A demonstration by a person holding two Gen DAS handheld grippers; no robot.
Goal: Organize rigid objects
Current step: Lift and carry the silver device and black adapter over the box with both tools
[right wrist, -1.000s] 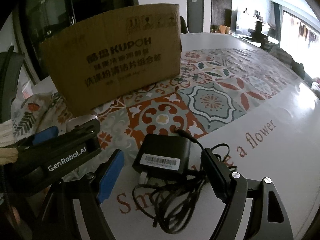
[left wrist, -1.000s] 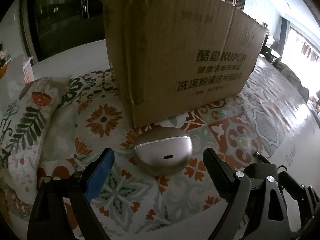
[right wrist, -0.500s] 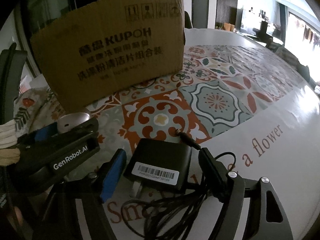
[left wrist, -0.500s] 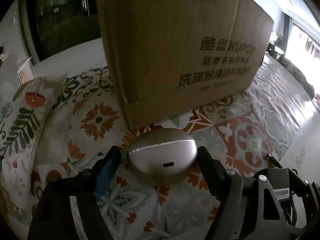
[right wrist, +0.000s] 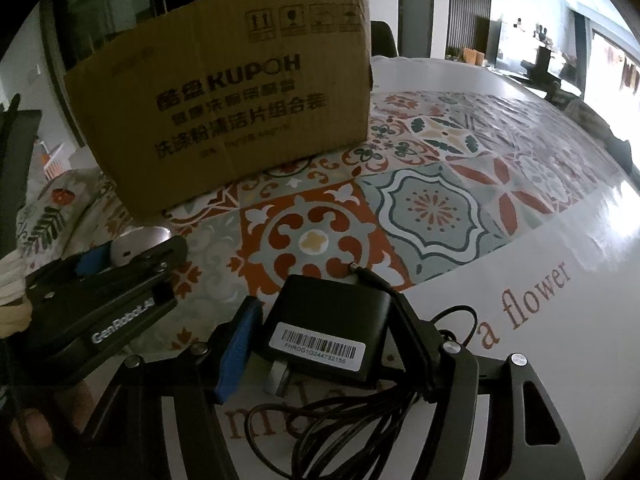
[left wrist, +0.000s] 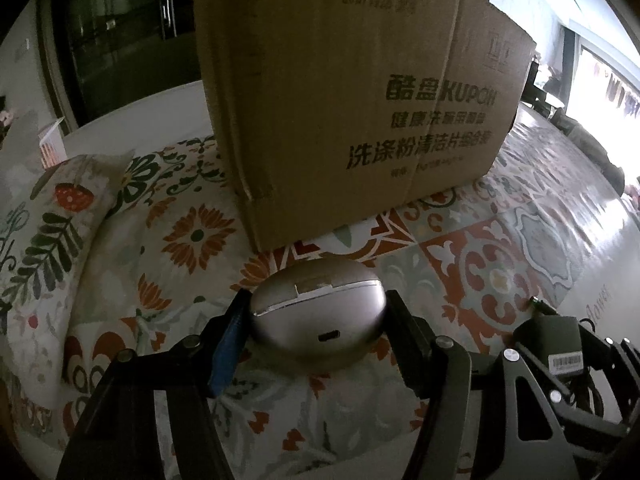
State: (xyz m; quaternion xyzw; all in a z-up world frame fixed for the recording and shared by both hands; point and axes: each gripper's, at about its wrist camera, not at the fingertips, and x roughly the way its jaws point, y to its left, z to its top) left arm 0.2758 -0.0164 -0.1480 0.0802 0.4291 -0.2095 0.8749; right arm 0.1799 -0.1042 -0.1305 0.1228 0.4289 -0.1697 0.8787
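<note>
My left gripper [left wrist: 316,332] is shut on a silver oval earbud case [left wrist: 318,316], which rests on the patterned tablecloth just in front of a brown cardboard box [left wrist: 352,92]. My right gripper [right wrist: 328,340] is shut on a black power adapter [right wrist: 328,328] with a barcode label; its black cable [right wrist: 352,428] lies coiled under the gripper. The left gripper [right wrist: 112,300] with the case [right wrist: 136,244] shows at the left of the right wrist view. The adapter [left wrist: 556,344] shows at the right of the left wrist view.
The cardboard box [right wrist: 232,120] stands upright at the back of the table. A floral cushion [left wrist: 44,220] lies at the left. The white tablecloth border with printed letters [right wrist: 532,308] runs along the right.
Both grippers moved forward and closed: the left onto the silver case, the right onto the black adapter. The box looms closer in both views.
</note>
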